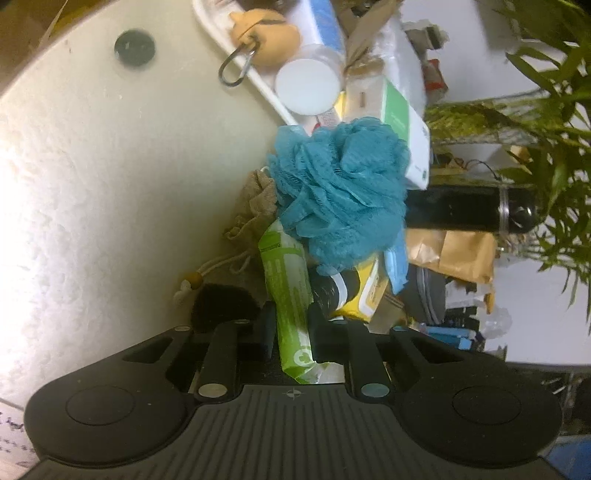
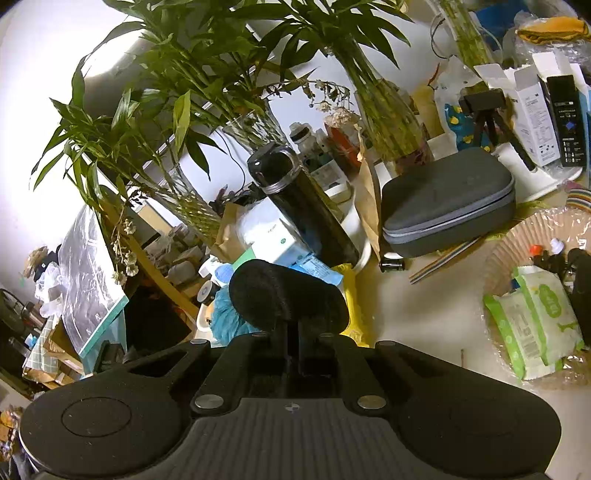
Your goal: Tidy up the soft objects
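Observation:
My left gripper (image 1: 290, 328) is shut on a green tissue pack (image 1: 286, 291), held over the white table (image 1: 110, 166). Just beyond it lie a teal bath pouf (image 1: 340, 195), a beige drawstring pouch (image 1: 255, 206) and a black fuzzy object (image 1: 221, 304). My right gripper (image 2: 291, 343) is shut on a black fuzzy pad (image 2: 288, 295) and holds it above the table. The teal pouf (image 2: 229, 317) shows behind it. Two green-and-white wipe packs (image 2: 535, 321) lie in a clear-wrapped basket (image 2: 532, 236) at the right.
A black flask (image 1: 469, 210) (image 2: 306, 206), boxes, a yellow packet (image 1: 365, 295) and brown paper crowd the table's far side. A white tray (image 1: 236, 59) holds a tan plush toy (image 1: 266, 33). A grey zip case (image 2: 447, 199) and bamboo plants (image 2: 184, 92) stand behind.

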A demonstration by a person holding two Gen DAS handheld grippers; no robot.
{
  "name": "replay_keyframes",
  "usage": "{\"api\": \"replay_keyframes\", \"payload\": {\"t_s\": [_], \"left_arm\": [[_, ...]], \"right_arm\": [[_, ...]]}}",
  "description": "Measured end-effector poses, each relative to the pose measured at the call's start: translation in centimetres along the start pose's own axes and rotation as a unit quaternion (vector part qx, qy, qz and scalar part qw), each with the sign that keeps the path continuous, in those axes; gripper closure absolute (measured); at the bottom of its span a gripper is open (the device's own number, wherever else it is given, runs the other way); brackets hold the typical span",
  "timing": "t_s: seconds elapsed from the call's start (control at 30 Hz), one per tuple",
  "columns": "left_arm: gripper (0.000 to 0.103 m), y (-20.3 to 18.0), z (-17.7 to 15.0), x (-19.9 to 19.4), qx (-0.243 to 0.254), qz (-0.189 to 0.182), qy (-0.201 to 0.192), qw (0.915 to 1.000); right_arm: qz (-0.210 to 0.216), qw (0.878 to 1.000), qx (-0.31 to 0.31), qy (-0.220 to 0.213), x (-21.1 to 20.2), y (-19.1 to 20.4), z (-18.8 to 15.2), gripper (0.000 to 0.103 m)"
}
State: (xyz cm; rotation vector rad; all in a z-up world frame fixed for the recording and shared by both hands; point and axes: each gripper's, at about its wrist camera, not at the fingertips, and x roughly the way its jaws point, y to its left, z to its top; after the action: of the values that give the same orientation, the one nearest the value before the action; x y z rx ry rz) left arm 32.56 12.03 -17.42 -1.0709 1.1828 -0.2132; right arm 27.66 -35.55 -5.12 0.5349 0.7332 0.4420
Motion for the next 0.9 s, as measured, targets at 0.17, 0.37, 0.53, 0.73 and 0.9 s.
{"api": "replay_keyframes", "payload": {"t_s": [0.17,0.37,0.53,0.73,0.9], "left_arm": [[0.086,-1.3,-1.1,-2.0,0.025,0.002,-0.017,0.9995],[0.087,-4.2,-3.2,-5.0,0.103,0.000,-0.048,0.9935],[0.087,-7.1,-5.1,-7.4,0.165,0.007,-0.076,0.9833],[0.087,-10.2,-7.7,-10.8,0.217,0.004,-0.103,0.9707],[0.087,-12.4,-10.8,-13.5,0.269,0.012,-0.123,0.9551]], "right_arm": [[0.005,1.000,-0.013,-0.004,-0.3,0.6,0.1,0.096],[0.012,0.999,-0.023,-0.019,-1.1,1.2,0.4,0.096],[0.022,0.999,-0.027,-0.028,-2.1,2.0,0.8,0.096],[0.037,0.998,-0.035,-0.025,-4.3,3.9,0.4,0.096],[0.051,0.998,-0.042,-0.016,-6.9,5.6,0.0,0.096]]}}
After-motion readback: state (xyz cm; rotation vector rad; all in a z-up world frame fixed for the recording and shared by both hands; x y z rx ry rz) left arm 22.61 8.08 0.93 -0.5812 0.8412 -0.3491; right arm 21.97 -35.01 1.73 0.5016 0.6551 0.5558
